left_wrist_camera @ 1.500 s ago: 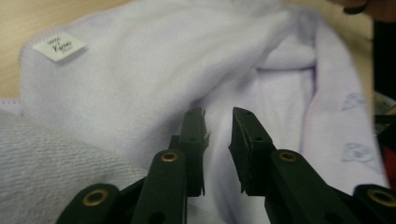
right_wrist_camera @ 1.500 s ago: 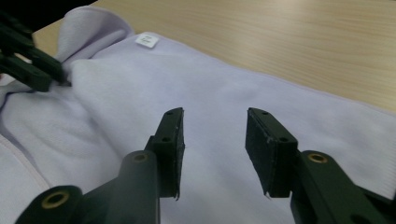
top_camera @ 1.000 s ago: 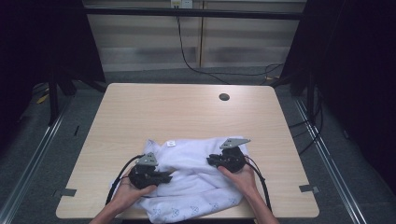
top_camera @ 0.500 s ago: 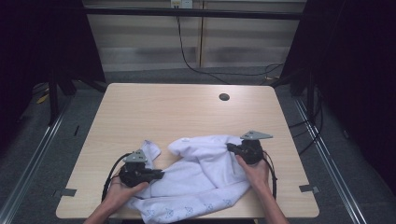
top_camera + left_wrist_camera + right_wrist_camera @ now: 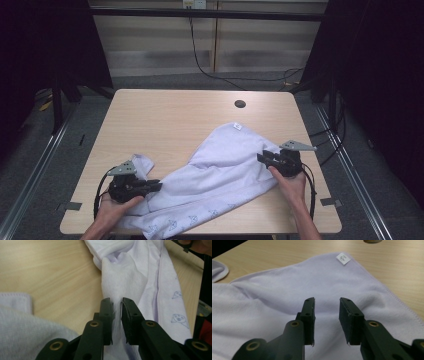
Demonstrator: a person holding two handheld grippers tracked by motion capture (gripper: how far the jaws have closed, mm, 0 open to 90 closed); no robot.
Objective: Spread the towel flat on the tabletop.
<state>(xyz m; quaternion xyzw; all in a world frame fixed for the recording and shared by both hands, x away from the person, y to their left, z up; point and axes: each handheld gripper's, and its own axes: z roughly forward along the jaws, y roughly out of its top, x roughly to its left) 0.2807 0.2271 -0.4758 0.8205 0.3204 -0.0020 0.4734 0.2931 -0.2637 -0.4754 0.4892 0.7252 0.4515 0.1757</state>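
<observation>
So the soft lilac cloth point(image 5: 220, 167) lies stretched slantwise across the pale wood table point(image 5: 165, 115). Left claw point(image 5: 117, 305), just eased wider, has a fold between its pads; right claw point(image 5: 326, 305) has just opened, hovering over fleecy fabric.

My left claw point(image 5: 117, 315) and right claw point(image 5: 327, 317) look like matt black plastic with dull brass-coloured rivets. The cloth point(image 5: 220, 175) between them is soft, pale lilac fabric, fuzzy and matt, with stitched hems, small printed figures and a white tag point(image 5: 343, 258). The tabletop point(image 5: 165, 120) is smooth, light wood-grain with a faint sheen.
</observation>
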